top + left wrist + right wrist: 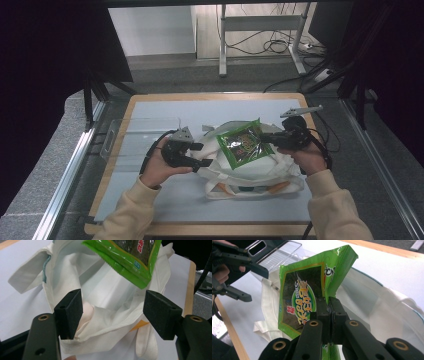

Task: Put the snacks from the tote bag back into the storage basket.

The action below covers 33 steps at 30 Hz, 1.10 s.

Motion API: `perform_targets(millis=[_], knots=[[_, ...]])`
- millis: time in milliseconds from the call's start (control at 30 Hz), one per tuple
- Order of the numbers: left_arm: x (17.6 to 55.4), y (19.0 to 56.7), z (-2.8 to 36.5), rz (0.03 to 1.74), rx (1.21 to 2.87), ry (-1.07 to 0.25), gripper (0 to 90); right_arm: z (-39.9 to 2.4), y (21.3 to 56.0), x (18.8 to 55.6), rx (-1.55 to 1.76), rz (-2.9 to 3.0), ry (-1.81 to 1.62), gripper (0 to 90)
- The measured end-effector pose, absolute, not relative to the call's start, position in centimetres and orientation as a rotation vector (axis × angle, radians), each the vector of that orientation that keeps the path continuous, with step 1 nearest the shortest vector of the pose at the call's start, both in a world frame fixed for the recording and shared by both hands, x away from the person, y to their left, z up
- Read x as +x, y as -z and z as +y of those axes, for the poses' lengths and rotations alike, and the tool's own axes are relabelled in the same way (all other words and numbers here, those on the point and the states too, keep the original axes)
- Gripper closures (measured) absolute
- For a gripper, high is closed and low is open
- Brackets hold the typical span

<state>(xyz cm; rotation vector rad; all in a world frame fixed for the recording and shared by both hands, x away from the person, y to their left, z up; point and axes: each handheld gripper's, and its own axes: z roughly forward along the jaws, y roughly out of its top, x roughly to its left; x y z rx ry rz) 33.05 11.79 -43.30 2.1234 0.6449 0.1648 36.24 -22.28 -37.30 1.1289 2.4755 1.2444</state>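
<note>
- Holding a green snack packet [244,143] over the mouth of a white tote bag [250,172]: that looks like the step in hand, either loading or unloading; the frames do not settle which.
- Right claw [329,312] has its jaws pressed together on one edge of the packet, pinching the film near a corner. Packet hangs tilted, printed face toward the right gripper view.
- In the high view the right claw [264,138] sits at about 3 o'clock of the bag, the packet reaching in toward the bag's centre.
- Left claw [112,312] stands wide apart. One jaw is tucked against the bag's rim fabric [105,332], the other is clear of it; nothing is clamped. It seems to prop the mouth open rather than grip it.
- Left claw [192,155] lies at about 9 o'clock of the bag in the high view, resting low on the table [150,200].
- Bag lies flat mid-table, handles [272,189] spilling toward 6 o'clock. A clear plastic tray [132,137] sits at about 10 o'clock of the bag, well apart from the packet.
- Next move, judged: if loading, the packet's low corner needs lining up with the opening, then sliding in before the pinch lets go. The left claw should keep the rim lifted, or the film may snag on the cloth.
</note>
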Motion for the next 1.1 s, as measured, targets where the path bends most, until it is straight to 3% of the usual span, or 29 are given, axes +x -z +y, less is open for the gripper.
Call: perform_targets(millis=[733, 1100], knots=[[33.0, 41.9, 11.8, 0.645, 2.078, -0.199, 31.7, -20.5, 36.7, 36.4, 0.915, 2.543, -1.256, 87.2], [35.5, 40.5, 11.1, 0.648, 2.115, -0.176, 33.8, -20.0, 37.1, 37.2, 0.821, 2.57, -1.273, 87.3]])
